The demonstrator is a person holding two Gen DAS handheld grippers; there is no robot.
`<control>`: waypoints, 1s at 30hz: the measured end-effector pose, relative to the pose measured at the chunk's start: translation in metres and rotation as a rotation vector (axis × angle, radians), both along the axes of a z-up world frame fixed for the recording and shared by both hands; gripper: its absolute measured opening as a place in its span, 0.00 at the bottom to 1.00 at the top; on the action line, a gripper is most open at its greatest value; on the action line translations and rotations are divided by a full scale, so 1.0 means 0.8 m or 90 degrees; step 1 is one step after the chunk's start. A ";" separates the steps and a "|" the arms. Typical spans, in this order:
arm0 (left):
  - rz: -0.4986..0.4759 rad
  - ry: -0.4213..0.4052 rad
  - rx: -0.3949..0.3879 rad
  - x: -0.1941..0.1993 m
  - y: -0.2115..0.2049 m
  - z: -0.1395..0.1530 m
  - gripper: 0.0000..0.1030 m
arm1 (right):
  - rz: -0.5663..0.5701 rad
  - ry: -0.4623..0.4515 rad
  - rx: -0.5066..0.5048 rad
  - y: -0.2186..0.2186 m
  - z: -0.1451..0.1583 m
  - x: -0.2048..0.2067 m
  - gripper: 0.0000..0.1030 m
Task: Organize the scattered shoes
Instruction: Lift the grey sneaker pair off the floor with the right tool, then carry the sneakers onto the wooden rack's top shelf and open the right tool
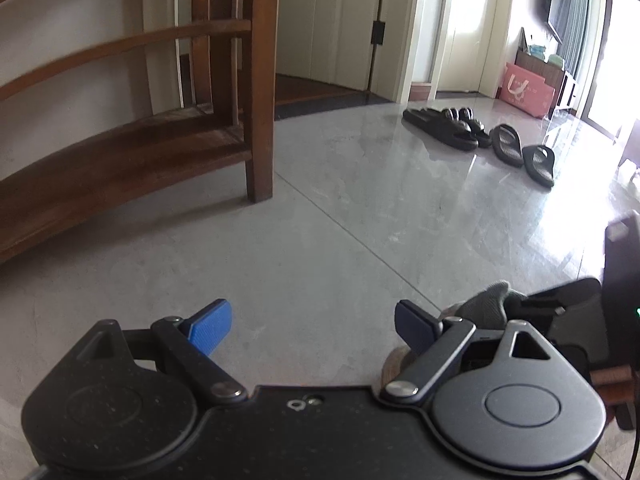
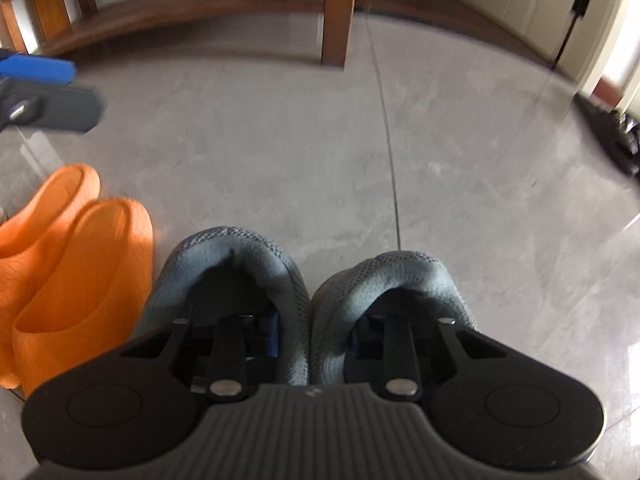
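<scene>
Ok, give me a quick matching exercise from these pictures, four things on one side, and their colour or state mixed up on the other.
Things:
1. slippers
2. sandals
3. left hand-held gripper
4. right hand-held gripper

Colour or state:
A. black, on the floor near the doorway
B. one finger inside each grey shoe, inner walls between them
C. orange
D. open, nothing between its fingers

Pairs: 1-C, 2-A, 3-D, 4-B
</scene>
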State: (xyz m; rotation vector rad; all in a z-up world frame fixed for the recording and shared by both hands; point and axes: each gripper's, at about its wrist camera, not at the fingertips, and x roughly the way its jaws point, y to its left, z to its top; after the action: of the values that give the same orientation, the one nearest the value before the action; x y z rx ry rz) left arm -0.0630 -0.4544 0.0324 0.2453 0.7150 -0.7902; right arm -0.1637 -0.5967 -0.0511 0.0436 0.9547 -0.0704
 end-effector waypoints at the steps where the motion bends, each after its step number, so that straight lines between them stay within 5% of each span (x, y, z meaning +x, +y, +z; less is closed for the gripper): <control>1: 0.003 -0.005 -0.005 0.001 0.002 0.006 0.86 | -0.005 -0.016 -0.002 0.000 0.004 -0.006 0.32; 8: 0.013 -0.070 -0.047 0.014 0.013 0.062 0.86 | -0.058 -0.183 -0.008 0.008 0.065 -0.041 0.31; 14: 0.051 -0.173 -0.077 0.043 0.043 0.132 0.90 | -0.058 -0.331 -0.007 0.013 0.153 -0.011 0.32; 22: 0.099 -0.223 -0.082 0.093 0.121 0.228 0.90 | -0.038 -0.443 0.019 0.036 0.334 0.077 0.32; 30: 0.129 -0.199 -0.077 0.117 0.197 0.397 0.92 | -0.007 -0.453 0.062 0.075 0.587 0.139 0.32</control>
State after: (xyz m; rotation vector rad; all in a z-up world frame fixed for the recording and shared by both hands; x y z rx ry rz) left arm 0.0308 -0.2964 0.3503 0.1788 0.3880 -0.5820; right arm -0.0528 -0.5371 0.4187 0.1527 0.2456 -0.0149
